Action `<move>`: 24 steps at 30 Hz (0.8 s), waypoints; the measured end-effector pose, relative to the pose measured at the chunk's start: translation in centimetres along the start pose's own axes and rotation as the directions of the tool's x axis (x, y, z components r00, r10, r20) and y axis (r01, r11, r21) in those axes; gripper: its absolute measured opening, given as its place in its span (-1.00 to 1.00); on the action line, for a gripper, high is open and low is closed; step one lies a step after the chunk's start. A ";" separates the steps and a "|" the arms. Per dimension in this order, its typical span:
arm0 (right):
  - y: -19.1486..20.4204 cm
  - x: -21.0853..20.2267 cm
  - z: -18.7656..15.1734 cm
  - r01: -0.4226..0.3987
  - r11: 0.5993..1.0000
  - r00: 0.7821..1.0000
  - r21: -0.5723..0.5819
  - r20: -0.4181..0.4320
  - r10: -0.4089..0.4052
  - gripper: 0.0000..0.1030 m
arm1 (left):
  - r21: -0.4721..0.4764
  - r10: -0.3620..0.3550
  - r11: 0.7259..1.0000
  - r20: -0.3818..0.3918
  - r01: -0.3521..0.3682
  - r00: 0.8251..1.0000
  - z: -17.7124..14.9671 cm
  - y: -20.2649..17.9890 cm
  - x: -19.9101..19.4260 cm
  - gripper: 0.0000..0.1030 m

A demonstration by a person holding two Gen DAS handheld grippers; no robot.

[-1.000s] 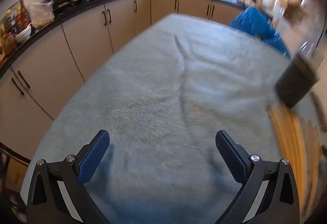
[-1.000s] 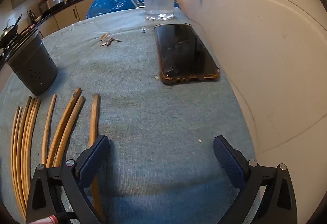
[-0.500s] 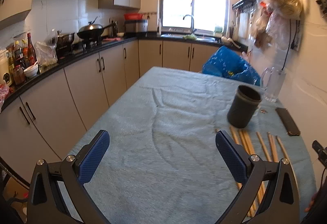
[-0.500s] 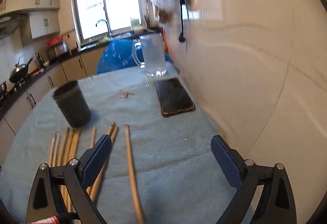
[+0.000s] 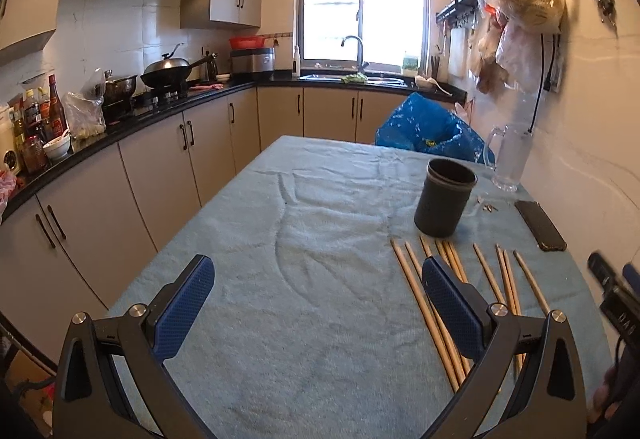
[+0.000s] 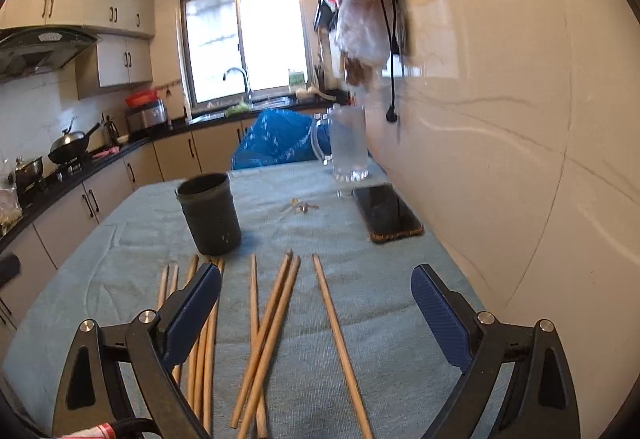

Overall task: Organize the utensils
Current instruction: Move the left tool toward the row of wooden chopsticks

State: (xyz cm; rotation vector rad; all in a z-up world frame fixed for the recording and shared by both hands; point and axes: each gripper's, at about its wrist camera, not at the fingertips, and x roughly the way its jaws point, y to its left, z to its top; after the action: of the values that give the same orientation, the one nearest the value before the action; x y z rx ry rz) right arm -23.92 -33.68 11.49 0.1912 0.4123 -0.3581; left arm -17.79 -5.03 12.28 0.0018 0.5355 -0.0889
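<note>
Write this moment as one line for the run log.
left gripper: open, empty | right gripper: open, empty | chopsticks: loose on towel | holder cup: upright, none inside seen

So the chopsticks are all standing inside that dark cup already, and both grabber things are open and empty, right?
Not quite. The chopsticks lie flat on the blue cloth in front of the dark cup, not inside it; the right wrist view shows this. The left gripper and right gripper are indeed open and empty.
</note>
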 end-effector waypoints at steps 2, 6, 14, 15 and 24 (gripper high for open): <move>-0.1 -0.8 0.1 0.017 1.000 0.999 0.005 0.046 -0.017 0.96 | -0.001 -0.002 1.000 -0.008 0.002 1.000 -0.2 -0.1 0.1 1.00; -0.1 -0.6 0.0 0.017 1.000 0.999 0.002 0.042 -0.017 0.98 | 0.002 0.004 1.000 -0.019 -0.004 1.000 -0.5 -0.2 0.3 1.00; 0.7 -0.4 -0.8 -0.003 1.000 0.997 -0.030 0.080 0.005 0.98 | 0.005 0.001 1.000 -0.042 -0.001 0.999 -1.1 -0.3 0.7 1.00; 0.8 -0.1 -0.9 -0.003 0.999 0.998 -0.037 0.070 0.005 0.97 | 0.006 0.000 1.000 -0.045 0.000 0.999 -1.2 -0.4 0.8 1.00; 1.3 1.5 -1.7 -0.047 0.998 0.999 -0.044 -0.019 0.046 0.97 | 0.013 -0.006 1.000 -0.089 0.007 0.996 -1.7 -0.7 1.9 1.00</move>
State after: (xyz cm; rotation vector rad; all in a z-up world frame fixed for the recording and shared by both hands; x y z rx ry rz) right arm -22.75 -32.46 9.45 0.1606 0.4329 -0.3011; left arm -17.12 -5.82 9.88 0.0175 0.6238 -0.0988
